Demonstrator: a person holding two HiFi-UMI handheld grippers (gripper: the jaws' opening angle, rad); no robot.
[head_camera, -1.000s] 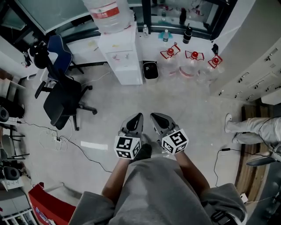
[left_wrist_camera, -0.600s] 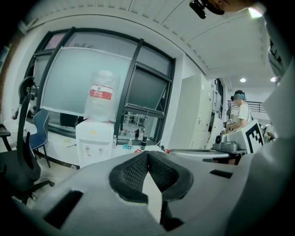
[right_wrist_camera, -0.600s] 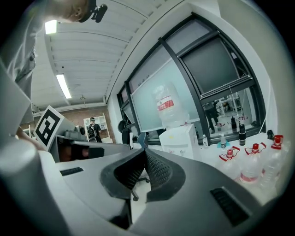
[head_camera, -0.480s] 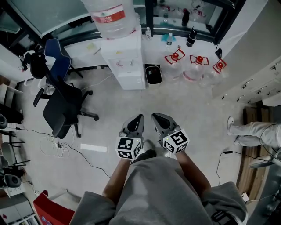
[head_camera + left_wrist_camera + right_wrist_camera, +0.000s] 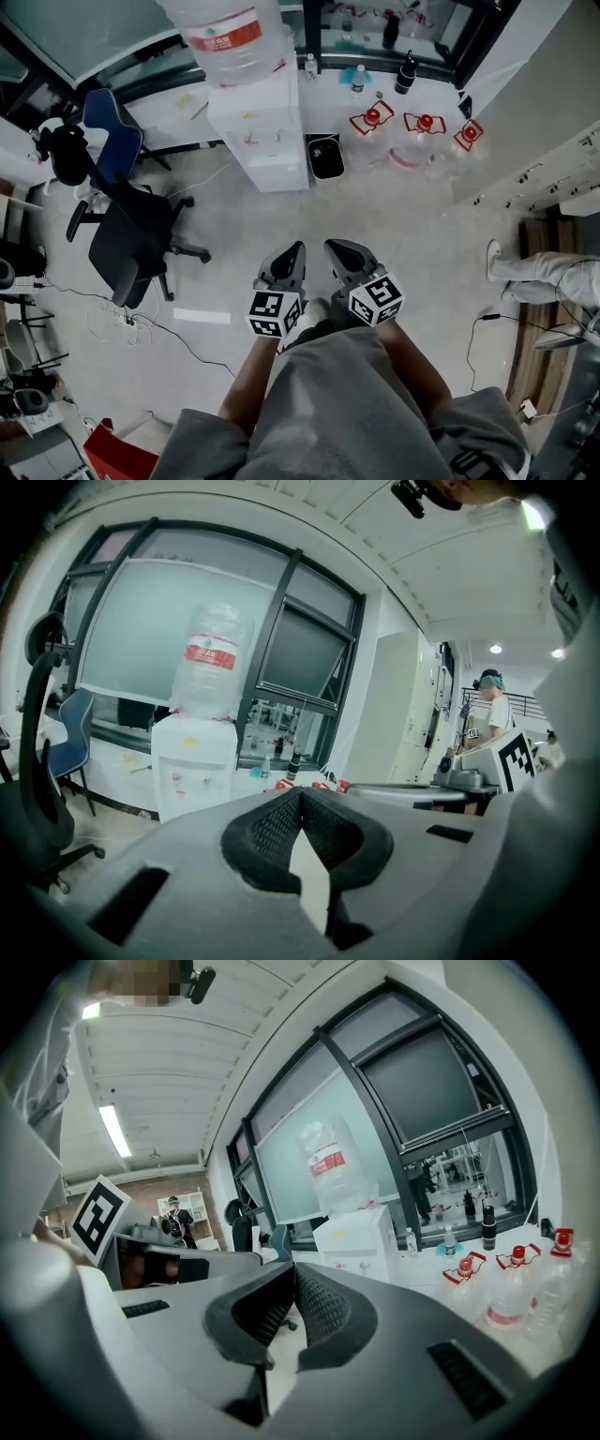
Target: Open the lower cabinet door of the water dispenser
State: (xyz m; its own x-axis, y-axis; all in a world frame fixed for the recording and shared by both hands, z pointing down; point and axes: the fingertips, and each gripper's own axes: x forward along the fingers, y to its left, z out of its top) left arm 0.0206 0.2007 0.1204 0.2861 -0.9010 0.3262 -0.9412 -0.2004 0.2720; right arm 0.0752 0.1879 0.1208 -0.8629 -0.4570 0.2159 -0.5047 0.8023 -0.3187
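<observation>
The left hand-held gripper (image 5: 296,249) and the right hand-held gripper (image 5: 332,247) are both keeping their jaws together, holding nothing. The water dispenser (image 5: 258,131) is standing well ahead of them, slightly left, and its lower cabinet door (image 5: 275,167) is looking closed. Arriving with the jaws together, they are risking a slip off the door's edge.

The person carries the left claw (image 5: 294,251) and right claw (image 5: 334,249) forward: the water dispenser (image 5: 260,131) looms nearer than a second ago, and the office chair (image 5: 127,234) slides leftward.

The water dispenser (image 5: 261,127) stands ahead, office chair (image 5: 127,239) to its left, bottles (image 5: 423,124) to its right
</observation>
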